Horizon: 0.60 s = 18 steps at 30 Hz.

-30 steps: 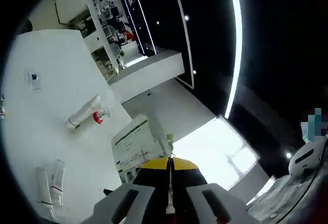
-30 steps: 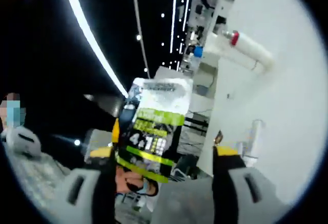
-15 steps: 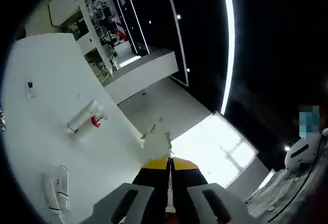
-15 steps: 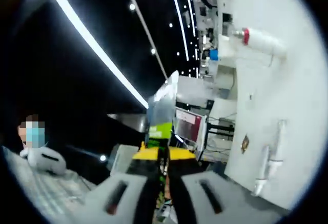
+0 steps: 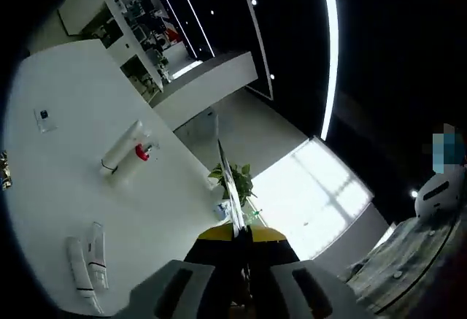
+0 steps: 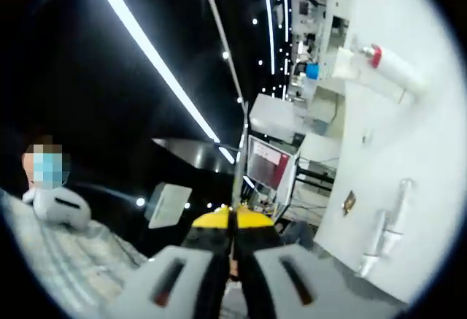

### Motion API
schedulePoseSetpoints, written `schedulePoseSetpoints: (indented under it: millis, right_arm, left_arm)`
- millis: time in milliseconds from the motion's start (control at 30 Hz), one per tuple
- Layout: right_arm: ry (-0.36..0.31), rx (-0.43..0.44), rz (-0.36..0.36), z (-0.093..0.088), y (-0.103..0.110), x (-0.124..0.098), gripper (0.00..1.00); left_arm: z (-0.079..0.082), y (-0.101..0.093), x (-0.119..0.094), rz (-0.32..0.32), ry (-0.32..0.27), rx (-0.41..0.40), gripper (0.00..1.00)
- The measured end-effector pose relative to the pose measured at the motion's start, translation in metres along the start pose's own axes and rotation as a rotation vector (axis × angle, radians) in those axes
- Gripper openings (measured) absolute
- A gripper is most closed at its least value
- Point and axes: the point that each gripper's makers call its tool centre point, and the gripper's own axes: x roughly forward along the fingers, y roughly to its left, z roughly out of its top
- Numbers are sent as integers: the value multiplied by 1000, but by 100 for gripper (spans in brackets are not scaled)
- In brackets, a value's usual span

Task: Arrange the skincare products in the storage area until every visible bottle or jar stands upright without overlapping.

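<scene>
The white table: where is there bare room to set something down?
On the white table, the widest bare patch lies between the lying bottle with the red collar and the two tubes. Another lies between the bottle and the small card. No spot is truly crowded.

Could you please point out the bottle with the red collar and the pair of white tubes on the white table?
bottle with the red collar (image 5: 125, 148), left gripper view, on its white body.
pair of white tubes (image 5: 87, 264), left gripper view, between the two, on the nearer tube's body.
</scene>
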Motion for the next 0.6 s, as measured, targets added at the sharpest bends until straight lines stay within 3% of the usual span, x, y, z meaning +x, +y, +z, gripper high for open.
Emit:
schedulePoseSetpoints:
  millis: [167, 267, 300, 333, 367, 400, 500, 600]
  right_arm:
    - [18, -71, 14, 0, 8, 6, 2]
    - [-4, -44, 28, 6, 11, 12, 17]
    - [25, -37, 45, 3, 15, 13, 11]
    - [56, -91, 14, -1, 9, 13, 2]
    - [28, -105, 30, 4, 11, 13, 1]
    - [36, -24, 14, 4, 8, 12, 1]
    - [34, -47, -1, 4, 5, 11, 1]
    - [134, -69, -22, -15, 1, 12, 0]
  left_arm:
    - [0, -4, -7, -38, 18, -59, 2]
    - [-25, -6, -4, -25, 134, -60, 2]
    - [-31, -7, -4, -26, 164, -62, 2]
    - [-32, -13, -1, -64, 152, -54, 2]
    - [-30, -14, 0, -65, 136, -73, 2]
    - [-28, -12, 0, -57, 127, -73, 2]
    - [-27, -7, 0, -32, 124, -54, 4]
    - [-12, -3, -2, -18, 53, -76, 6]
